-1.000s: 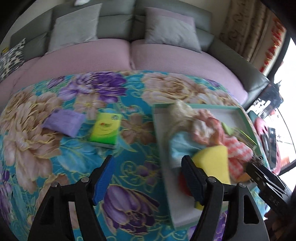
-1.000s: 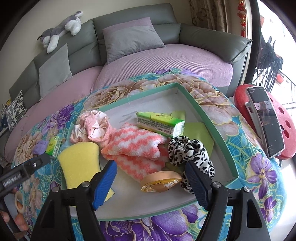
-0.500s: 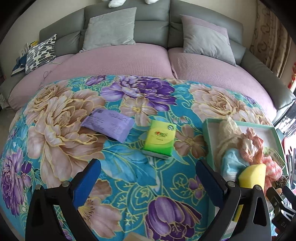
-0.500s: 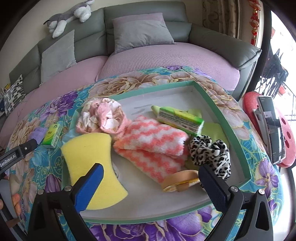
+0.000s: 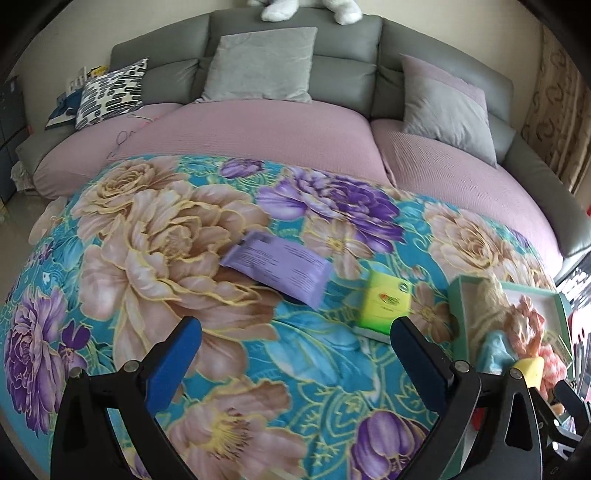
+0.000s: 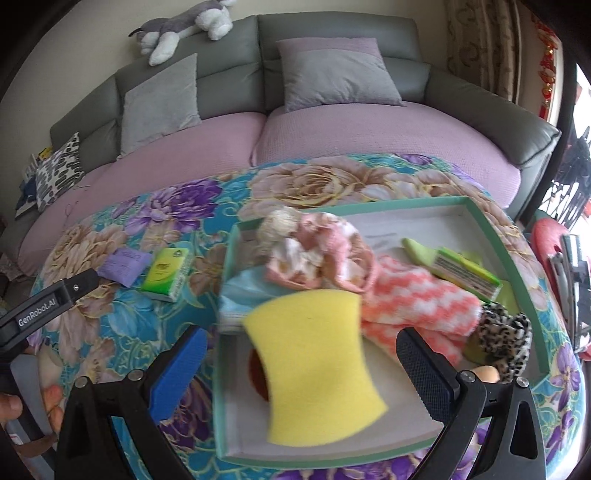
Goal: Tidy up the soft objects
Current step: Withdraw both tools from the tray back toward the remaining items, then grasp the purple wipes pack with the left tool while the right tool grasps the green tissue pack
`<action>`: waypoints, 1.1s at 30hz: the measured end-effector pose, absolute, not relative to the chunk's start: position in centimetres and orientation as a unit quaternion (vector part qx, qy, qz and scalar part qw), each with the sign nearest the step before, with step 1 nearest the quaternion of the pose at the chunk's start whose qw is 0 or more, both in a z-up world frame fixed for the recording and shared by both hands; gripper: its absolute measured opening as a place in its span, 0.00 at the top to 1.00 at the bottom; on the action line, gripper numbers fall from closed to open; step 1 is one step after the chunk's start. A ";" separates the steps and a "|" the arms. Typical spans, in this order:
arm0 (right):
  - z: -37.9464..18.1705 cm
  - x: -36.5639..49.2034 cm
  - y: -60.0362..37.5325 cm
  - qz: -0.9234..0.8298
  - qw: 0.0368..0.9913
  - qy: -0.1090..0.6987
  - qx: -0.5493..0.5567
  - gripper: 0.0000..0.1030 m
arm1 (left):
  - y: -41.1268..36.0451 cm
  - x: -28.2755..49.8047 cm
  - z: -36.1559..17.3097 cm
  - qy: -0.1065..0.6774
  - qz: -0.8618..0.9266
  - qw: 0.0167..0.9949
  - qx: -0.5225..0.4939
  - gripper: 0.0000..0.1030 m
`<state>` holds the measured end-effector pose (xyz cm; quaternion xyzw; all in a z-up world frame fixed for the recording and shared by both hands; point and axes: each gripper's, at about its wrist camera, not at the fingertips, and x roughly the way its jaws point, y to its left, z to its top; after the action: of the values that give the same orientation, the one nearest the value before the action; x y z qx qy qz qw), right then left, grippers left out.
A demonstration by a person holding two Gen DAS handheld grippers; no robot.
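Purple pouch [image 5: 276, 266] beyond left claw [image 5: 293, 345]

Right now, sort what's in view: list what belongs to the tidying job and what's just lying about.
Job: purple packet, green tissue pack, yellow sponge, pink striped towel, leopard scrunchie, green tray.
Lying about: sofa cushions, plush toy, phone.

"GenRobot.AI" reads in white letters along the black arm of the left claw [image 6: 55, 301], at nine o'clock in the right wrist view; print on the packets is too blurred to read.
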<state>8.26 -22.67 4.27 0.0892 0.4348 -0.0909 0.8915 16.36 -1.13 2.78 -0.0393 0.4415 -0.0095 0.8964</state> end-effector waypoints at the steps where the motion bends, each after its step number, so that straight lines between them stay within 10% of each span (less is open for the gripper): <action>1: 4.3 8.5 -22.3 -0.087 0.893 0.434 0.088 0.00 | -0.8 16.5 2.8 0.439 -0.008 0.897 -0.042 0.01; 33: 0.2 17.3 -14.0 -0.013 0.896 0.441 0.058 0.00 | 2.0 29.1 -4.2 0.537 -0.009 0.837 -0.107 0.01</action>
<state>17.34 -13.96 0.23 0.0577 0.4410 -0.0132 0.8955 29.14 1.97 -4.24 -0.1068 0.5371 -0.0093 0.8367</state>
